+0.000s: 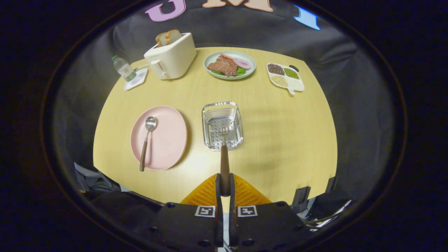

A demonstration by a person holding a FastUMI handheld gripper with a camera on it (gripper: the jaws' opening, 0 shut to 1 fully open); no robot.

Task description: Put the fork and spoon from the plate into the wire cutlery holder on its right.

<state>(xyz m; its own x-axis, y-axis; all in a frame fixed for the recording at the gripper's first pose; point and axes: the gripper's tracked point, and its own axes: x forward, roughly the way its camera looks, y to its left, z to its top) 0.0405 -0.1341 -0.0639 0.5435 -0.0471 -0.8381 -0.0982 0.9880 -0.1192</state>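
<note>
The gripper (pixel 224 185) sits at the bottom centre of the frame, pointing straight up the picture, its two fingers (pixel 245 194) drawn close together. Both press on the brown handle of a fork (pixel 224 164), which sticks out ahead of them toward the middle of the frame.

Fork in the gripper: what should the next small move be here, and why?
Probably lower the fork into the wire cutlery holder and open. The gripper is shut on its handle, and the tines seem to hang over the holder's inside. The spoon still lies on the pink plate.
</note>
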